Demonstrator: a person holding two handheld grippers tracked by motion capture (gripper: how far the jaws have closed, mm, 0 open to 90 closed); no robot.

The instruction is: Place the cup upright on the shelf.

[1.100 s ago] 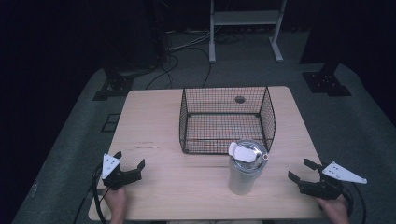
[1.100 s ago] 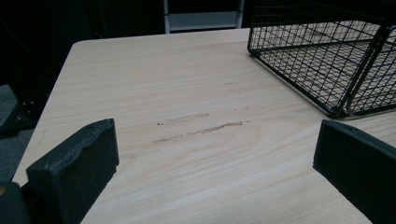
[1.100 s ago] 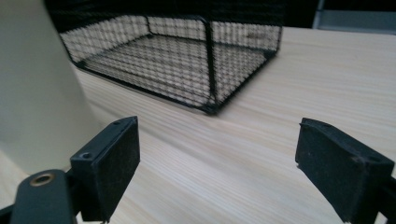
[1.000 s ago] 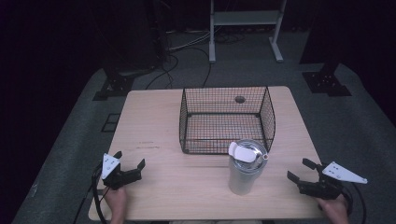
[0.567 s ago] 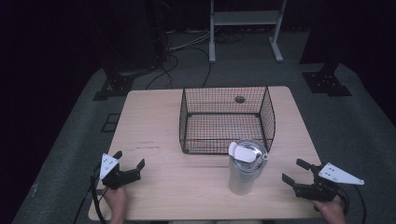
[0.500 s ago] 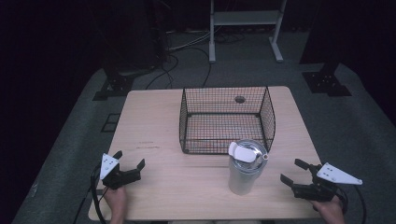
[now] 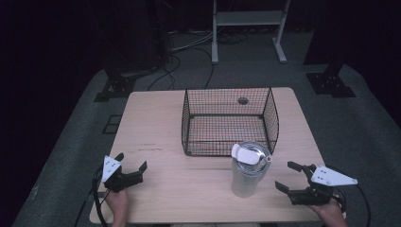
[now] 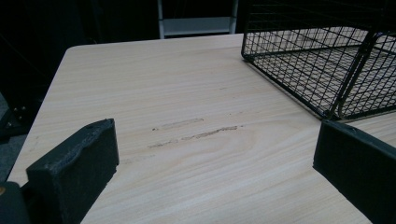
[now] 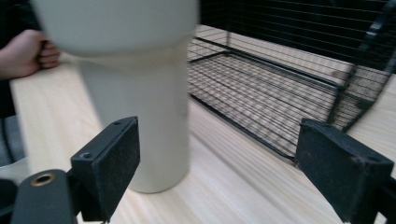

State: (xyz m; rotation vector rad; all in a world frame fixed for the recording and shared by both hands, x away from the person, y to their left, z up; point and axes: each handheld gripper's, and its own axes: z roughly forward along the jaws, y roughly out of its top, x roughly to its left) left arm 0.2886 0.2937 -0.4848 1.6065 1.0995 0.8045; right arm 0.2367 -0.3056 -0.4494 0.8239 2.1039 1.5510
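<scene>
**Approach to tumbler, pre-grasp**

Right gripper (image 7: 289, 177) low over the near right part of the tabletop (image 7: 156, 118), jaws spread wide, nothing between them. Pointed toward the tumbler (image 7: 248, 171), just beside it but not touching. In the right gripper view, tumbler body (image 9: 144, 116) ahead and off to the left-hand jaw's side, not centred in the gap; motion blur on the upper part.

Tumbler upright on the tabletop, pale body, clear lid with a white flip tab on top. Just in front of the wire basket (image 7: 271, 113), near its front right corner, outside it. Basket apparently empty.

Left gripper (image 7: 131, 163) at the near left corner, also released, jaws apart over bare wood, well apart from tumbler and basket. Basket corner (image 8: 327, 60) ahead in the left gripper view.

Judged step: reach phase, grasp not yet made. Next move likely needs: centre the tumbler between the right jaws, level with the lower body below the wider top, then close. Tall and narrow-based, so a side nudge could tip it. Likely destination the basket; rim clearance needed on lift.
</scene>
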